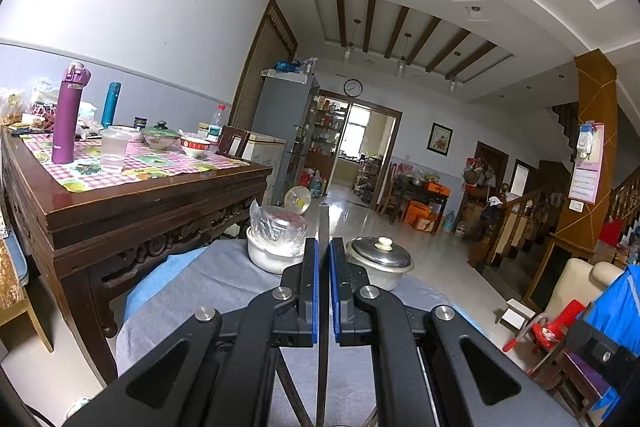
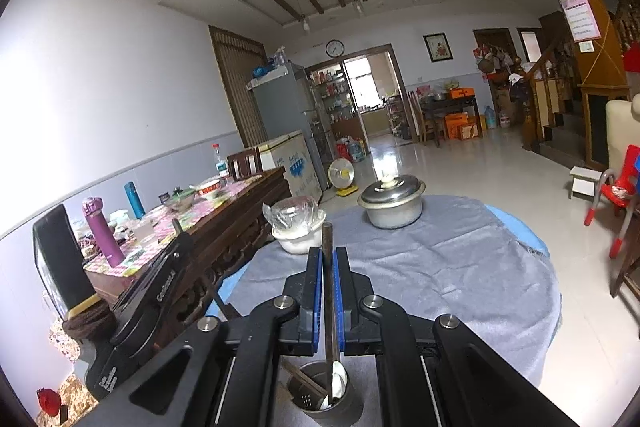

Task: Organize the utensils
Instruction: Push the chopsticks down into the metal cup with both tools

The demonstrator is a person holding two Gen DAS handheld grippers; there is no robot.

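Dark chopsticks stand clamped one in each tool, left tool (image 1: 324, 259) and right tool (image 2: 329, 267), ours above the metal holder (image 2: 320, 397) on the grey-clothed table (image 2: 460, 267), which already keeps a white spoon (image 2: 338, 381); we judge both chopsticks (image 2: 328, 291) await insertion.

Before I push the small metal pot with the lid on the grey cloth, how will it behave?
The metal pot is low and wide, so it would probably not tip. It stands on a soft grey cloth, which may bunch and drag along instead of letting it slide. Its lid seems only to rest on top, so a hard push could shift or rattle it.
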